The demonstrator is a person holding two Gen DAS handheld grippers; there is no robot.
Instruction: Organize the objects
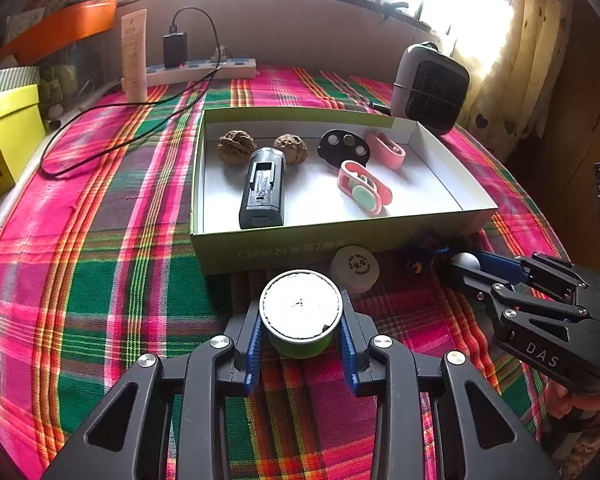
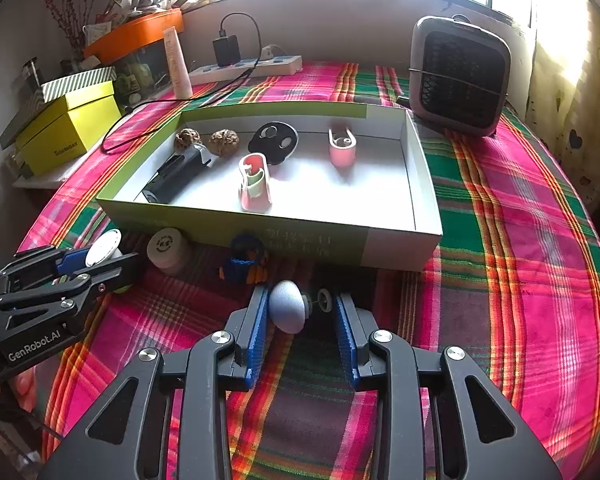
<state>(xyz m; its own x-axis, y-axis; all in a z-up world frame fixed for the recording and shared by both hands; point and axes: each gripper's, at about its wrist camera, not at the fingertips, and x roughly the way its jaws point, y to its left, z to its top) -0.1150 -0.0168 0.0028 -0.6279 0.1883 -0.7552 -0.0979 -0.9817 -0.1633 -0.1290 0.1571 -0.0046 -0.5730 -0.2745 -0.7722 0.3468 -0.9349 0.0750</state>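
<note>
Pads of the left gripper (image 1: 301, 320) clenched on both sides of a green tub (image 1: 300, 302) with a white lid, low over the plaid cloth (image 1: 100, 280). Right gripper (image 2: 301, 300) at three o'clock from it, grasping a pale domed knob (image 2: 286, 306) on a short spindle, dome against one blue pad, small end disc at the other.

Just beyond, at one o'clock from the tub, a beige round jar (image 1: 355, 268); farther toward two o'clock, a blue and orange toy (image 1: 422, 254), both beside the near wall of the open green box (image 1: 260, 256).

Inside the box, from nine to three o'clock: black battery block (image 1: 262, 188), two walnuts (image 1: 236, 146) behind it, black oval piece (image 1: 344, 146), two pink clips (image 1: 364, 188).

Past the box, a grey fan heater (image 1: 432, 88) at one o'clock and a white power strip (image 1: 204, 70) at eleven.
</note>
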